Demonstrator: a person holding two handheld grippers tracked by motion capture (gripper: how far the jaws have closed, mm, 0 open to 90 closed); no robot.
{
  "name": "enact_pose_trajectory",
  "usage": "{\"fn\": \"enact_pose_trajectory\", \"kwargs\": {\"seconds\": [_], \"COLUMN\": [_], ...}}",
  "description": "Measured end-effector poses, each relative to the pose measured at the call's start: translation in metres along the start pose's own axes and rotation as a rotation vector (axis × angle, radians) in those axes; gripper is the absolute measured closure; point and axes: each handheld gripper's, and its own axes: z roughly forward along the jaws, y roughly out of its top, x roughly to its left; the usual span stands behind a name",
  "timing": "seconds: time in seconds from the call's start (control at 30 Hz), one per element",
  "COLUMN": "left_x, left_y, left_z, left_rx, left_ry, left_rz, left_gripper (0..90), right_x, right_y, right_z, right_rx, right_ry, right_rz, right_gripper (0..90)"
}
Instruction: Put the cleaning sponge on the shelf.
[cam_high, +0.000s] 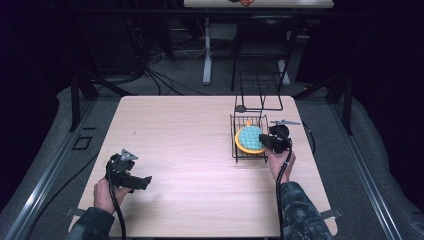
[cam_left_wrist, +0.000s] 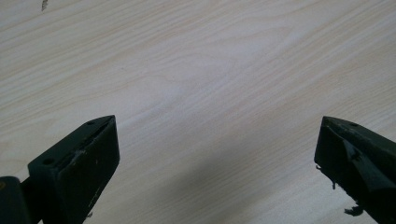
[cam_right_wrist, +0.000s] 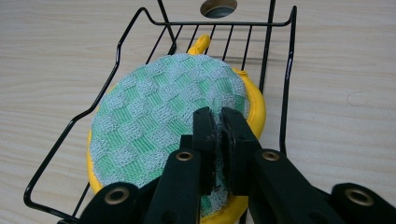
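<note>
A round green-checked sponge pad with a yellow rim (cam_right_wrist: 159, 116) lies in a black wire rack (cam_right_wrist: 116, 51) on the wooden table. My right gripper (cam_right_wrist: 219, 116) is shut on the pad's green mesh near its edge, and a fold of mesh is pinched between the jaws. In the high view the pad (cam_high: 248, 138) sits in the rack (cam_high: 235, 145) at the table's right, with the right gripper (cam_high: 263, 140) at its right side. My left gripper (cam_high: 145, 183) rests low over the table at the front left. Its jaws stand wide apart (cam_left_wrist: 217, 140) over bare wood.
A tall black wire stand (cam_high: 257, 95) rises just behind the rack near the table's far edge. A small round hole (cam_right_wrist: 218, 7) shows in the tabletop beyond the rack. Cables trail from both grippers toward the person's forearms.
</note>
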Motion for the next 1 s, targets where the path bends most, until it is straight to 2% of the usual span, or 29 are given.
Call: {"fn": "enact_pose_trajectory", "kwargs": {"seconds": [0.17, 0.33, 0.43, 0.5, 0.8, 0.87, 0.9, 0.93, 1.0], "left_x": [-0.001, -0.001, 0.000, 0.000, -0.001, -0.001, -0.001, -0.001, -0.001], "left_y": [0.000, 0.000, 0.000, 0.001, 0.000, 0.000, 0.000, 0.000, 0.000], "left_z": [0.000, 0.000, -0.001, 0.000, 0.000, 0.000, 0.000, 0.000, 0.000], "left_rx": [0.002, -0.004, -0.001, -0.007, -0.005, -0.006, -0.006, -0.007, -0.006], "left_ry": [-0.001, -0.002, -0.006, -0.005, -0.007, -0.005, -0.005, -0.005, -0.006], "left_rz": [0.000, 0.001, 0.000, 0.003, 0.001, 0.000, 0.001, 0.000, 0.000], "left_gripper": [0.0, 0.0, 0.0, 0.0, 0.0, 0.0, 0.0, 0.0, 0.0], "right_x": [0.000, 0.000, 0.000, 0.000, 0.007, 0.008, 0.008, 0.010, 0.008], "right_y": [0.000, 0.001, 0.002, 0.003, 0.007, 0.008, 0.009, 0.009, 0.010], "right_z": [0.000, -0.001, -0.003, -0.005, -0.018, -0.023, -0.025, -0.028, -0.033], "right_rx": [-0.002, 0.000, 0.003, -0.008, -0.007, -0.007, -0.009, -0.005, -0.006], "right_ry": [0.002, 0.003, 0.007, 0.021, 0.048, 0.036, 0.040, 0.045, 0.050], "right_rz": [0.000, 0.005, 0.004, 0.000, -0.058, -0.081, -0.082, -0.059, -0.071], "right_gripper": [82.5, 73.6, 63.6, 53.4, 33.9, 28.5, 25.0, 21.5, 17.4]}}
